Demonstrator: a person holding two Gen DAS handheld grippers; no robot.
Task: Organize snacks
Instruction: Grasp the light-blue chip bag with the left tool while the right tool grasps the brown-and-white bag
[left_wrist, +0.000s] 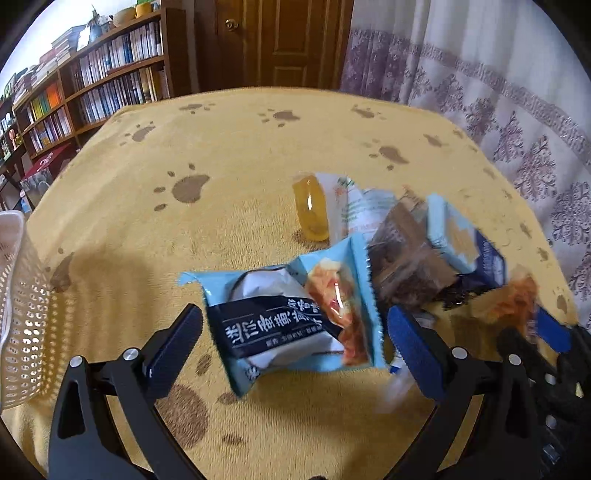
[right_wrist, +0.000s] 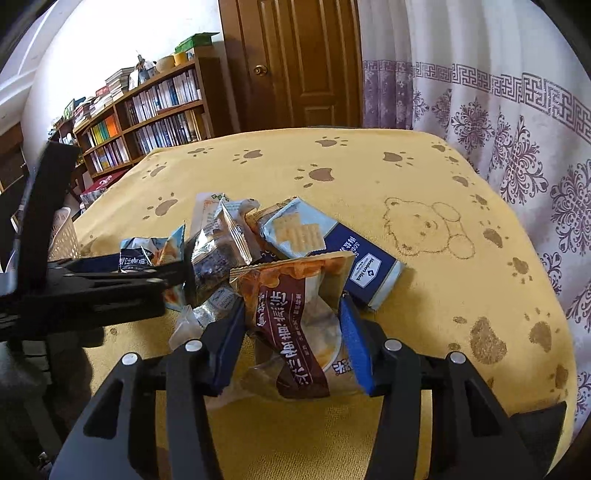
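Squeezing an orange-and-brown snack packet (right_wrist: 295, 325) between its blue pads, the right gripper (right_wrist: 291, 336) sits at the near edge of the snack pile (right_wrist: 258, 240) — the left gripper (left_wrist: 295, 339) gapes wide around a light-blue packet (left_wrist: 291, 314). Left of the pile stands a white basket (left_wrist: 22, 314) on the yellow cloth (left_wrist: 221, 147).

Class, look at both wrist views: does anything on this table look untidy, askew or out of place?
Yes. The snack packets lie in a jumbled heap on the yellow cloth, overlapping at odd angles, none visibly in the white basket. A yellow jelly cup stands beside the heap. Nothing looks spilled or torn.
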